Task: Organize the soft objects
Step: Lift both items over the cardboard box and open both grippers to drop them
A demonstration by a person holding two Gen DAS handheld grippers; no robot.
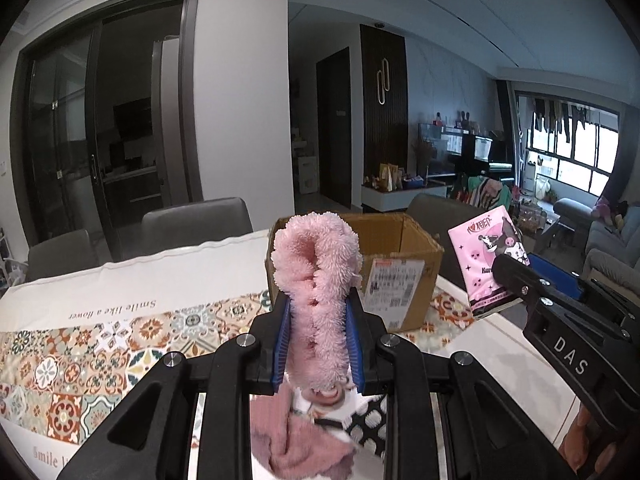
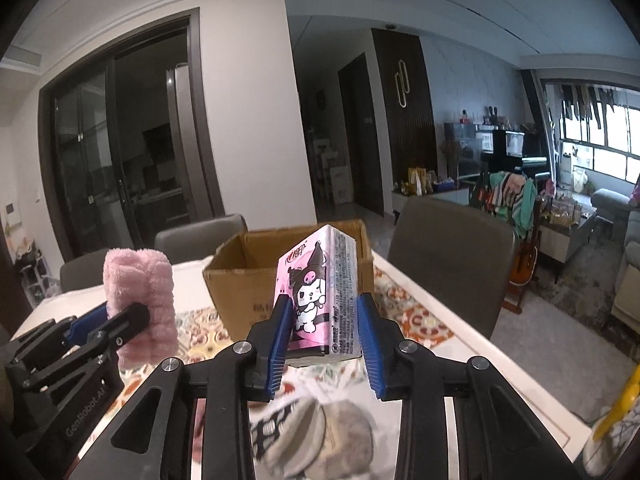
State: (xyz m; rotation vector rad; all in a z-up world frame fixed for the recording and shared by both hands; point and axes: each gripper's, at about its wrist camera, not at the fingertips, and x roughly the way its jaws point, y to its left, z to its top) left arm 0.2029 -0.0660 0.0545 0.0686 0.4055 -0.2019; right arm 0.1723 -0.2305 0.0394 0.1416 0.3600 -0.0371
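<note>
Your left gripper (image 1: 319,322) clamps the pink towel (image 1: 318,280), right gripper (image 2: 322,332) clamps the tissue pack (image 2: 320,292); both held up near the box (image 2: 256,280), likely for dropping in.

tablecloth (image 1: 120,280) — "Smile like a flower" | right claw (image 1: 516,276) — "DAS" | left claw (image 2: 132,316) — "GenRobot.AI"

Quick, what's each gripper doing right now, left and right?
Left gripper: closed on the fluffy pink fabric roll.
Right gripper: closed on the pink cartoon-printed tissue pack.
</note>
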